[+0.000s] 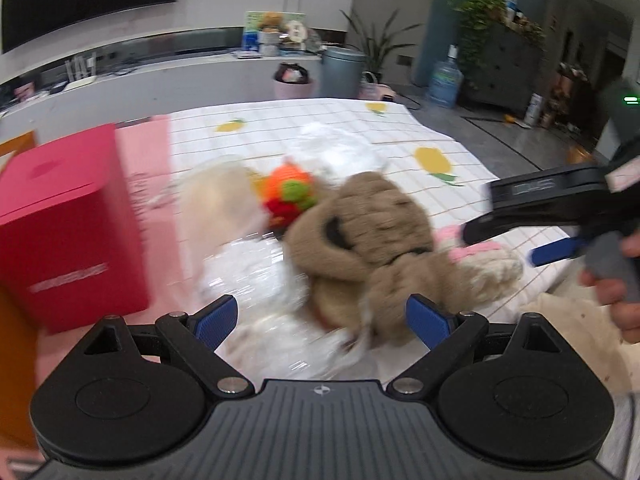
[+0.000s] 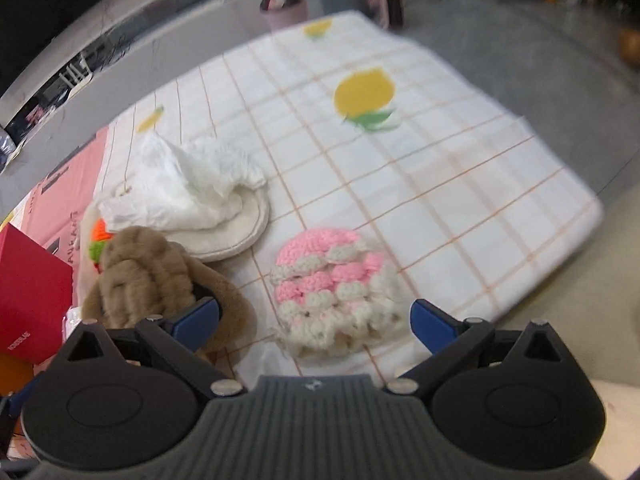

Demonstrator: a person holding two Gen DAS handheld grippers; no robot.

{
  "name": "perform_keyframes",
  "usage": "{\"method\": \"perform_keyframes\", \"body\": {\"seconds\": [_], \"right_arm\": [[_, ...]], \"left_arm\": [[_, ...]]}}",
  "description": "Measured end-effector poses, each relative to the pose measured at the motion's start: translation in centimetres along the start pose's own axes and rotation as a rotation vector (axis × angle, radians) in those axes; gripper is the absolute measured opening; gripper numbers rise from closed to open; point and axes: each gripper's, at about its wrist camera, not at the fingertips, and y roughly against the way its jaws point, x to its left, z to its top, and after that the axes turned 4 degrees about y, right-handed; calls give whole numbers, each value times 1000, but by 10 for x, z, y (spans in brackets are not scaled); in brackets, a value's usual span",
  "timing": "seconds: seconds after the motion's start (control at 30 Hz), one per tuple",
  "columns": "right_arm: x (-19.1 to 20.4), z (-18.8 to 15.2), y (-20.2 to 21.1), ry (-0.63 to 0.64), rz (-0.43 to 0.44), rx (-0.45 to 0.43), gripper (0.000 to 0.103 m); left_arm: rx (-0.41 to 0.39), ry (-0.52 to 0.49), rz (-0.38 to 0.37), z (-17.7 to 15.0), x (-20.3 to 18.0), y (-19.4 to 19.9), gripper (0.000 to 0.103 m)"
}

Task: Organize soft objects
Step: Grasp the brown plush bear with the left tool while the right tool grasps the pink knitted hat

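Observation:
A brown plush slipper lies on the lemon-print cloth, just ahead of my open, empty left gripper. An orange, green and red crochet toy sits behind it, beside clear plastic wrap. My right gripper is open and empty, with a pink and white crochet piece between its fingers on the cloth. The slipper lies to its left. The right gripper also shows in the left wrist view, over the crochet piece.
A red box stands at the left on a pink mat. A white crumpled bag rests on a round cream pad. The cloth's right edge drops to the floor. A counter, bins and plants stand beyond.

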Motion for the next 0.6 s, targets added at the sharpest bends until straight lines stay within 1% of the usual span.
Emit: {"method": "perform_keyframes", "body": {"seconds": [0.13,0.23,0.27,0.33,0.4,0.53,0.6], "right_arm": [[3,12,-31,55,-64,20,100],[5,13,-47,82,-67,35,100],[4,13,-50,76,-66,32,100],[-2,12,-51,50,-69,23,100],[-8,11,-51,29,-88,3,100],[-11,7,-50,37,-128,-26,100],[-12,5,-49,51,-134,-48,98]], "left_arm": [[6,-12,-11,8,-19,-19,103],[16,-45,-32,11,-33,-32,103],[16,-48,-24,12,-36,-35,103],[22,-47,-21,12,-41,-42,103],[40,-21,-38,13,-42,-47,103],[84,29,-56,12,-44,-62,103],[64,3,-70,11,-48,-62,101]]}}
